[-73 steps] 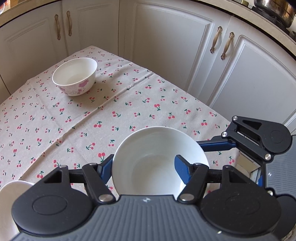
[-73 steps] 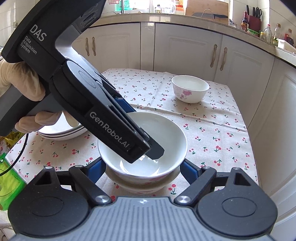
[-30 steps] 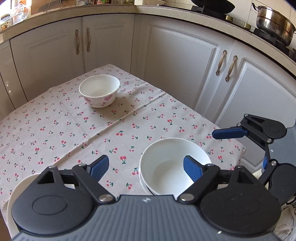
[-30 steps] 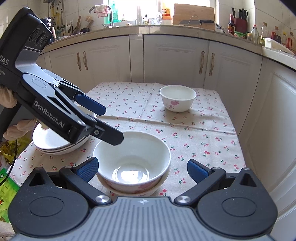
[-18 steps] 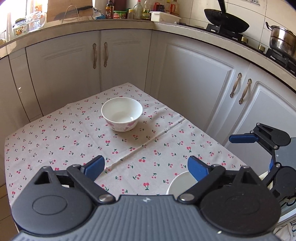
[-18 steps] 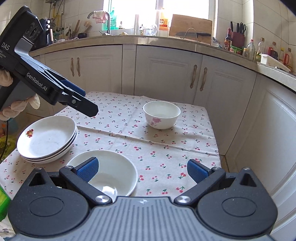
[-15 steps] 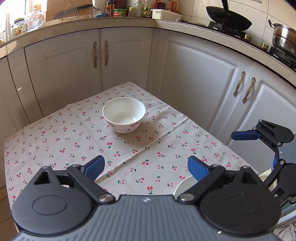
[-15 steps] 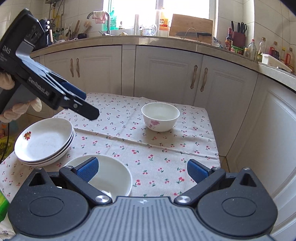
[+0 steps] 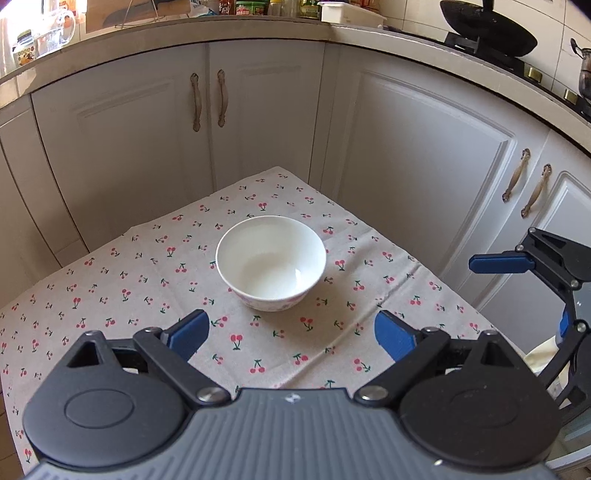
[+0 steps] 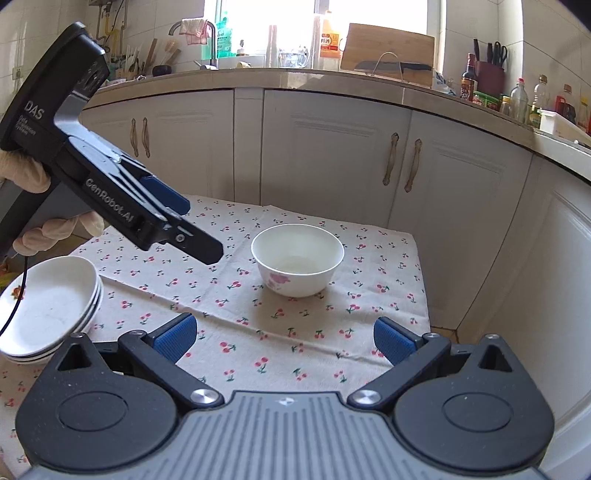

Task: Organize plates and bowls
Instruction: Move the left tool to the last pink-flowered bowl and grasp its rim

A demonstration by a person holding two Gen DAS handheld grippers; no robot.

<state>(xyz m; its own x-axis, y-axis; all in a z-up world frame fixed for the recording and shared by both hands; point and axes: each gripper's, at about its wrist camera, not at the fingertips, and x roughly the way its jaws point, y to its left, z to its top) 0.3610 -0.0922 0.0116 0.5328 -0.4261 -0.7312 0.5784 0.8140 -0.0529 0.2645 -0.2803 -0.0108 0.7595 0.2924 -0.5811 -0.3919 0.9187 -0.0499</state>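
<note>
Left wrist: left gripper (image 9: 291, 334) wide, empty; right gripper (image 10: 284, 338) likewise

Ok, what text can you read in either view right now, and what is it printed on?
"DAS", white, on the left claw's body.
"GenRobot.AI", along the same claw's side.
Small print under "DAS": too small to be sure.
Labels on the counter bottles: too blurred to read.
Left wrist view: jar labels on the counter are unreadable; nothing else is printed there.

Glossy ceramic bowl (image 9: 270, 262); matt woven tablecloth (image 9: 147, 288); matt plastic left tool (image 9: 291, 334).
</note>
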